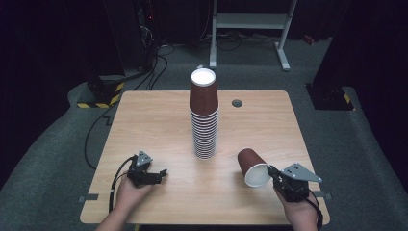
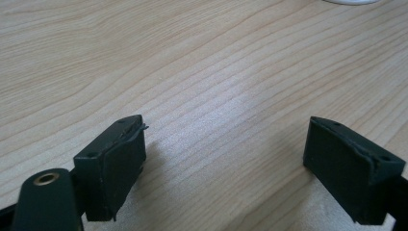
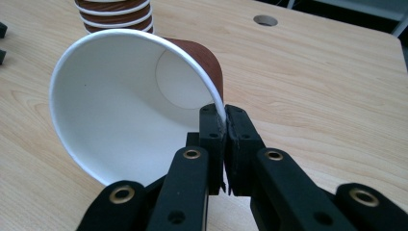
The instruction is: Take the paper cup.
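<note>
Nearest the person, the right gripper (image 1: pixel 272 172) pinches the white rim of a brown paper cup (image 1: pixel 253 166) — in the right gripper view its jaws are clamped together on the cup wall (image 3: pixel 144 110), one inside and one outside the lip. The cup lies tilted on its side, mouth toward the person, near the table's front right corner. The left gripper (image 1: pixel 161 174) sits low over the wood at front left, jaws parted with nothing between them; its own view shows bare table (image 2: pixel 216 72) under the gap.

The step in hand looks like carrying this single cup to the stack. Next it likely needs turning mouth-down, then lifting above the top cup — a high clearance, since the stack of cups (image 1: pixel 204 120) stands tall and upside down at the table's middle.

Open wood lies all around the stack, and the cable hole (image 1: pixel 236 103) sits well beyond it. The right table edge (image 1: pixel 308 159) is close to the gripping hand
</note>
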